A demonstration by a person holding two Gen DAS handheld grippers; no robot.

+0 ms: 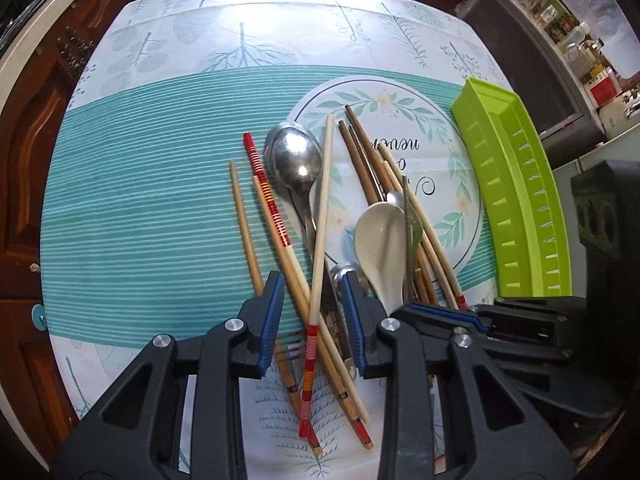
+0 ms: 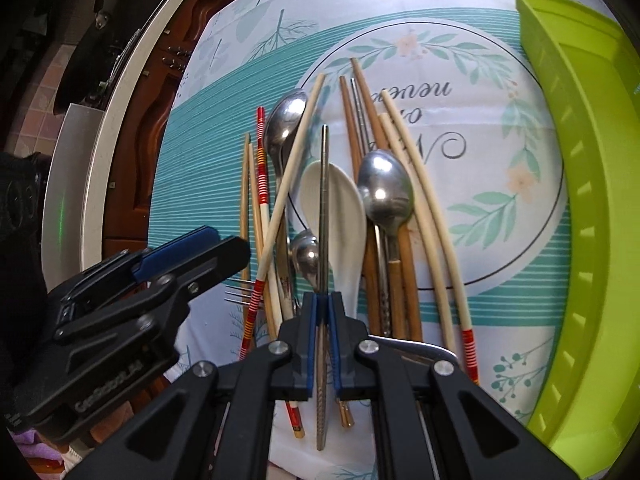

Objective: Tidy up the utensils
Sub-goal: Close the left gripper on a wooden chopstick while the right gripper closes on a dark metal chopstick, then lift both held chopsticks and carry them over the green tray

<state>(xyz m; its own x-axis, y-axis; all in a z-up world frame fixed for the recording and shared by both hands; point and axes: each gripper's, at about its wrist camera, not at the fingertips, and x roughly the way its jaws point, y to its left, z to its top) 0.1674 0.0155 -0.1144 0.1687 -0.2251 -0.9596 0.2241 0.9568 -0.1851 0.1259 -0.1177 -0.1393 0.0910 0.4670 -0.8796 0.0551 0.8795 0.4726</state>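
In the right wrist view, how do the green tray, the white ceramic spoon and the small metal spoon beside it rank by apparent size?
1. green tray, by far the largest.
2. white ceramic spoon.
3. small metal spoon, smallest; its handle is hidden behind the right gripper, so only its bowl is compared.

Green tray: near end hidden behind the right gripper in the left wrist view; far and right sides cut off by the frame edge in the right wrist view. Metal chopstick: middle section concealed between the right gripper's pads. White ceramic spoon: handle end covered by those fingers. Small metal spoon: mostly masked by the chopstick and ceramic spoon. Fork tines: handle hidden beneath the left gripper. Printed lettering on the tablecloth: partly covered by brown chopsticks, unreadable. Shelf jars: too small and blurred to identify.
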